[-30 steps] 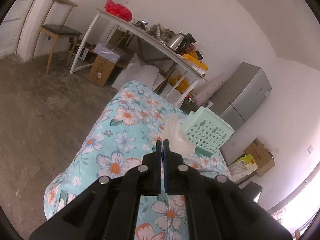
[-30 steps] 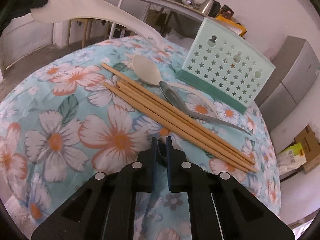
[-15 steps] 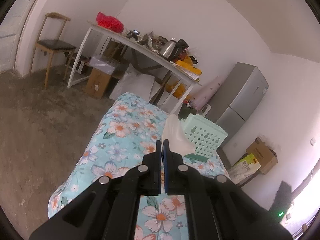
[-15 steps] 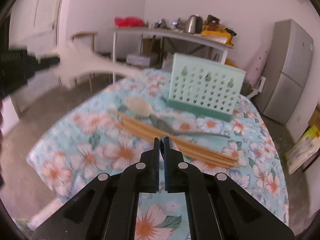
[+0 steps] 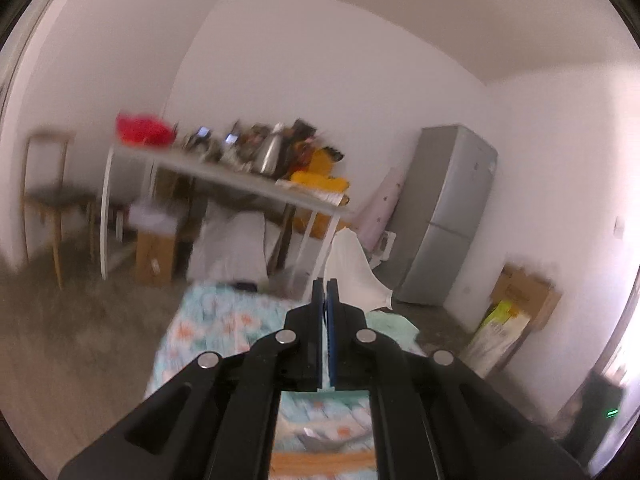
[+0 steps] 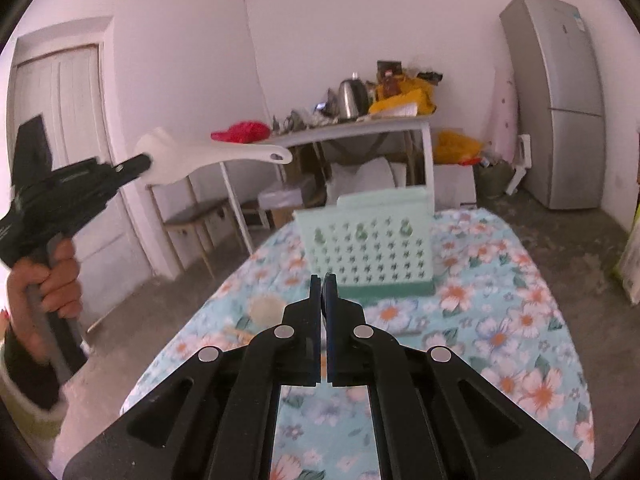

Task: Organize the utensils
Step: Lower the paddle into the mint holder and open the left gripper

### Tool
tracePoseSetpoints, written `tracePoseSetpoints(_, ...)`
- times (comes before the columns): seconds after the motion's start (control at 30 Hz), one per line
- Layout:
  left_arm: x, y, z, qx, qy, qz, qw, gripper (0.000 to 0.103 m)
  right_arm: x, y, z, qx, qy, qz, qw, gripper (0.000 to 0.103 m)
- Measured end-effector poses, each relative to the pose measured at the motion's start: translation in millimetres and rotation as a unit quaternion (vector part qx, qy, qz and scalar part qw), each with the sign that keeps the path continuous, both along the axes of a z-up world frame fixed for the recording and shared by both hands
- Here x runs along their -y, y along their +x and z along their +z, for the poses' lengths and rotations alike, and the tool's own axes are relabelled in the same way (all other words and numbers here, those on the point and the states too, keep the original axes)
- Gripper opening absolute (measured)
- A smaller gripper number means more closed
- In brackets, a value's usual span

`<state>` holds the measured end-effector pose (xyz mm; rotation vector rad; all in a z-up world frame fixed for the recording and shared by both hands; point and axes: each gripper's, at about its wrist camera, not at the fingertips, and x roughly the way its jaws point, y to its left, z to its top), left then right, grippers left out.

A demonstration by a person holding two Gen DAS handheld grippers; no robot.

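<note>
Both grippers have been lifted clear of the flowered tablecloth (image 6: 500, 320) since the earlier frames, and the table is now seen from higher up. The left gripper (image 5: 325, 286) is clamped on the broad end of a white spatula (image 5: 352, 270), which rises just ahead of and to the right of its fingertips; in the right wrist view the same left gripper (image 6: 142, 164) is seen up at the left, held in a hand (image 6: 48, 276), with the white spatula (image 6: 208, 158) carried level and its handle pointing right.

The right gripper (image 6: 323, 280) is closed, with a thin dark spoon-like piece seen between its fingertips; what exactly is pinched cannot be told. Straight ahead of it, on the cloth, a mint-green perforated utensil rack (image 6: 368, 248) is seen standing upright. Left of the right gripper's fingertips and nearer than the rack, a pale spoon bowl (image 6: 266, 308) lies on the cloth, partly hidden by the gripper body.

Beyond the table, a white side table (image 6: 360, 128) loaded with clutter and a grey fridge (image 6: 560, 100) are seen against the walls. The left wrist view is blurred.
</note>
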<state>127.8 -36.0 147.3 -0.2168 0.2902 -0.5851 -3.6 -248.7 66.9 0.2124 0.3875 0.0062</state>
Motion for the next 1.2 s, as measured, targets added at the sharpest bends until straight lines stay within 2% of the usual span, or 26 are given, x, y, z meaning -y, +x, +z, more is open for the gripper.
tracePoseSetpoints(0.07, 26.1, 12.3, 7.5, 0.017, 0.053, -0.002, 0.9985, 0.001, 5.2, 1.4, 1.2, 0.006, 0.004, -0.003, 1.000, 0.000)
tracePoseSetpoints(0.2, 60.2, 38.3, 7.8, 0.028, 0.144, 0.002, 0.9891, 0.001, 15.7, 2.3, 0.3, 0.010, 0.011, -0.008, 1.000, 0.000)
tracePoseSetpoints(0.33, 76.8, 65.2, -1.6, 0.018, 0.206, 0.007, 0.9784, 0.001, 20.3, 5.0, -4.9, 0.004, 0.016, -0.007, 1.000, 0.000)
tracePoseSetpoints(0.47, 92.9, 89.2, -10.1, 0.016, 0.262, 0.003, 0.9648, 0.001, 20.4, 7.8, -8.0, -0.002, 0.015, -0.002, 1.000, 0.000)
tracePoseSetpoints(0.6, 108.5, 111.4, -19.2, -0.004, 0.306, -0.020, 0.9517, 0.001, 18.5, 7.0, -7.7, -0.001, 0.013, 0.001, 1.000, 0.000)
tracePoseSetpoints(0.8, 129.3, 110.6, -22.5, -0.011, 0.361, -0.044, 0.9313, 0.001, 20.3, 9.3, -8.7, -0.005, 0.011, -0.001, 1.000, 0.000)
tracePoseSetpoints(0.93, 142.0, 122.6, -33.9, -0.054, 0.370, -0.056, 0.9257, 0.002, 21.8, 10.6, -7.5, -0.005, 0.016, 0.002, 1.000, 0.000)
tracePoseSetpoints(1.1, 136.6, 151.1, -47.4, -0.132, 0.283, -0.079, 0.9466, 0.004, 28.3, 8.1, 0.7, 0.005, 0.024, 0.007, 1.000, 0.000)
tracePoseSetpoints(1.2, 133.3, 162.8, -58.2, -0.174, 0.241, -0.085, 0.9511, 0.010, 35.1, 6.1, 11.0, 0.015, 0.035, 0.015, 0.999, 0.000)
